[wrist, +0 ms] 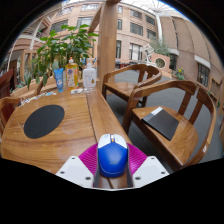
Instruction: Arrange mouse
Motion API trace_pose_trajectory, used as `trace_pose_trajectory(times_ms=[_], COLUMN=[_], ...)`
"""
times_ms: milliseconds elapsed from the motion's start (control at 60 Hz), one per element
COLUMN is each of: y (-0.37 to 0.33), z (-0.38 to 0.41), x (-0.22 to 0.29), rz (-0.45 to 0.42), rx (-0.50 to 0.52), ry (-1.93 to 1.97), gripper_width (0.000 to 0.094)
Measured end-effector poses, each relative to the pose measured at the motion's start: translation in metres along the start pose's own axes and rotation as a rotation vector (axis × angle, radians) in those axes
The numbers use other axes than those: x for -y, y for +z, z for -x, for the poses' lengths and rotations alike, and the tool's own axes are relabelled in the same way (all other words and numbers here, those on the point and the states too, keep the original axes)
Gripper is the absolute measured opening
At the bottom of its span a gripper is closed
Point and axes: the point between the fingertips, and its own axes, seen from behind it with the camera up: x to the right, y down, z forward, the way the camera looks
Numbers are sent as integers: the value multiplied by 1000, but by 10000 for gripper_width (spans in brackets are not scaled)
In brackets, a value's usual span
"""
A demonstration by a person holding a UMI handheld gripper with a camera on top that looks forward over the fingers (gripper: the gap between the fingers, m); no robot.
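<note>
We see our gripper (112, 165) holding a blue and white computer mouse (112, 155), its 2 fingers closed partway so that the magenta pads (88, 157) press on both sides of it. The mouse sits just over the near edge of the wooden slatted worktop (75, 125). Beyond the fingers, a round black mouse mat (44, 121) lies on the worktop, well apart from the mouse. Bottles (88, 75) stand at the far end, with 2 wooden armchairs (165, 115) alongside.

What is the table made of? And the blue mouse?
The table looks like wood, with visible grain and a soft sheen. The blue mouse looks like smooth plastic with a light glare on top; it sits between the gripper fingers.
</note>
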Motion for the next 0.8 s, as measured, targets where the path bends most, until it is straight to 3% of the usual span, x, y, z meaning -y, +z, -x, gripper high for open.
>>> trace_pose_trajectory(times_ms=[100,183,317,450,567,650,800], y=[-1,-5,-22,-40,-34,-8,48], z=[-1,-8,-4,48,123,176,248], x=[2,30,134,235,262,254,176], rz=[12,-29,-205,-358,-402,-330,-127], rx=[-10,-43,-59,23,117,204,277], ry=[6,17,32,30,-1,-17,-82], gripper_width=[366,368,369,366,365,365,365])
